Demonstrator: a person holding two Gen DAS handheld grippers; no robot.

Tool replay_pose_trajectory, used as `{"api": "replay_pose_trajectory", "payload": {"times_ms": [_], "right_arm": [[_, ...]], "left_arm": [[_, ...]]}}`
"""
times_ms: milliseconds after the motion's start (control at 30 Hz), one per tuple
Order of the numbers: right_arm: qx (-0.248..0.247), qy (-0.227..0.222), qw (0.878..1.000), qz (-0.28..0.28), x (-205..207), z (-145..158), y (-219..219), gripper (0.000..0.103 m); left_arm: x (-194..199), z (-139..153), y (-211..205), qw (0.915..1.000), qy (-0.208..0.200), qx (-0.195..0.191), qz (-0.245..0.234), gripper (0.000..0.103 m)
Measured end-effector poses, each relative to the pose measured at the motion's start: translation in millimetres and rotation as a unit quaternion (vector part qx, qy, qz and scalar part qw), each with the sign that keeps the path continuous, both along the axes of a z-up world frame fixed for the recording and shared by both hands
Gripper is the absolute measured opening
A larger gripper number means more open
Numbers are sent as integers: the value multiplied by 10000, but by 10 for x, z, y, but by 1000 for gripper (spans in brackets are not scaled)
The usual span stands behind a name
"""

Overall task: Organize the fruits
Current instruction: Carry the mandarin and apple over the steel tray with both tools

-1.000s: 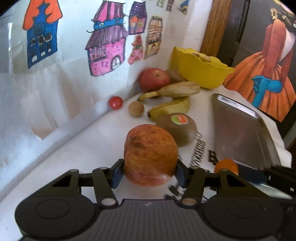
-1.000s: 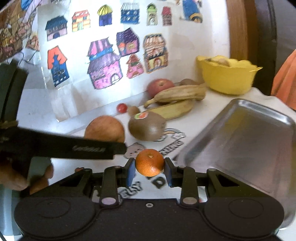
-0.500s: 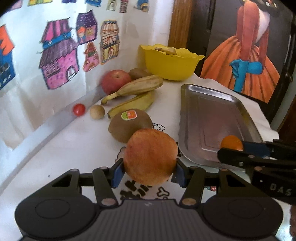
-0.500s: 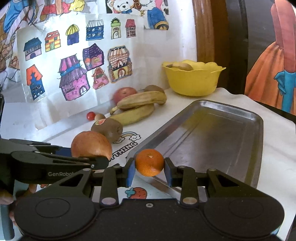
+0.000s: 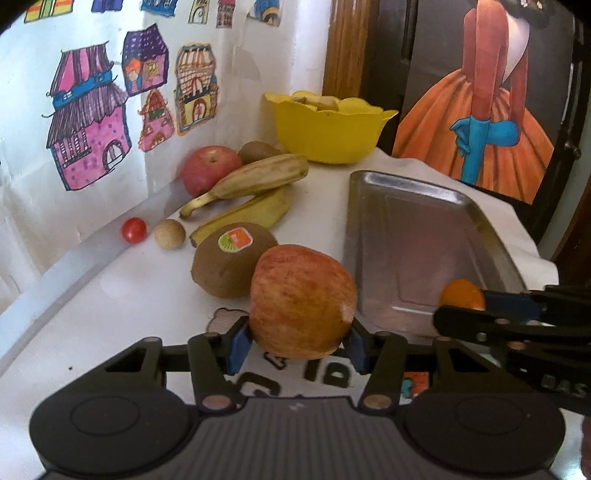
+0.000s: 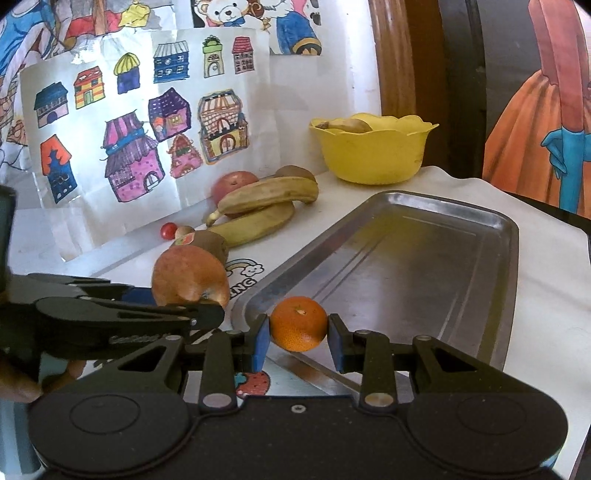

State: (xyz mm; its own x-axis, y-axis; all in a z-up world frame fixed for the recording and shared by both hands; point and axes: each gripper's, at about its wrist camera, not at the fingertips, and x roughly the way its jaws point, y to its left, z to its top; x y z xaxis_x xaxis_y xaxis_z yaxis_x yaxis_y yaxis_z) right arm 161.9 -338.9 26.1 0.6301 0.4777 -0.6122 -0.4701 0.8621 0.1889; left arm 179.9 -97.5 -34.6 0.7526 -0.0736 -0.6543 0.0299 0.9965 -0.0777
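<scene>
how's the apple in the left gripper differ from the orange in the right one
The apple is much bigger than the orange and fills a wider jaw gap. The apple is mottled red-yellow; the orange is plain orange. The apple is beside the tray, the orange above its near edge. Both are round and held between blue pads off the table.

Looks like somebody's home, probably a kid's corner or family room. Hand-coloured paper house drawings (image 6: 147,147) are stuck all over the white wall, with a teddy bear picture (image 6: 229,14) above them. There's a big painting of a woman in an orange gown (image 5: 491,110), a wooden door frame (image 5: 343,48), and a cartoon-print table cover (image 6: 247,269).
</scene>
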Motion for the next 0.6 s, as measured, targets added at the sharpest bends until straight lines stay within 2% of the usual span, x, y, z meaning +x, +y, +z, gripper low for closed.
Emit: {"api": "replay_pose_trajectory", "payload": {"times_ms": [267,600], "right_arm": [[-4,15,9999,-169,90,-48,-147,35],[-101,16,9982,-596,226,-115,-425,35]], "left_arm": [[89,108,-223,9996,-162,-92,-195,57],[334,60,-529,9992,-98,-92,-389,57]]}}
